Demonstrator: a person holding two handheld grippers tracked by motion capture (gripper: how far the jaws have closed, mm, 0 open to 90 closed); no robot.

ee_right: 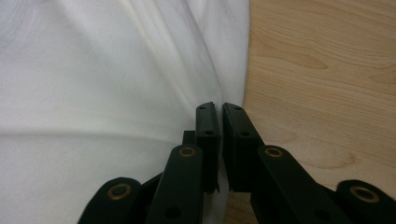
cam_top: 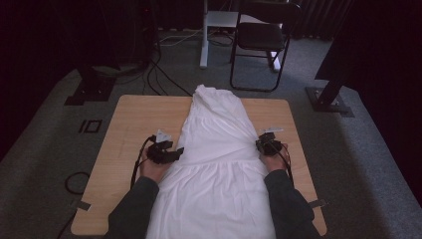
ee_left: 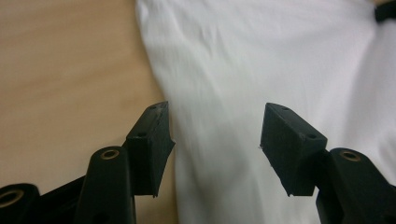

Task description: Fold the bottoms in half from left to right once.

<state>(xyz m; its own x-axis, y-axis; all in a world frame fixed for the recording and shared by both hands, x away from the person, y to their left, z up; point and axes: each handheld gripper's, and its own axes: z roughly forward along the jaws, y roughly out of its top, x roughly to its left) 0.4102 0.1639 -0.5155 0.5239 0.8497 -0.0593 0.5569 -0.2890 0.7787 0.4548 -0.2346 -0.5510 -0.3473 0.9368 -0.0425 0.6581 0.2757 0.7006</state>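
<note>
My right gripper (ee_right: 220,116) pinches the white dress's (cam_top: 219,144) waist edge; left gripper (ee_left: 215,140) gapes over its opposite edge. Soft, light cotton: I'd grab there.

One white garment (cam_top: 215,149) lies on one wooden table (cam_top: 134,119). Two grippers work at it: the left gripper (cam_top: 171,153) at its nine o'clock edge, the right gripper (cam_top: 262,144) at its three o'clock edge. Two hands hold them, left hand (cam_top: 152,168) and right hand (cam_top: 273,162). One folding chair (cam_top: 261,37) stands at twelve o'clock beyond the table.
</note>
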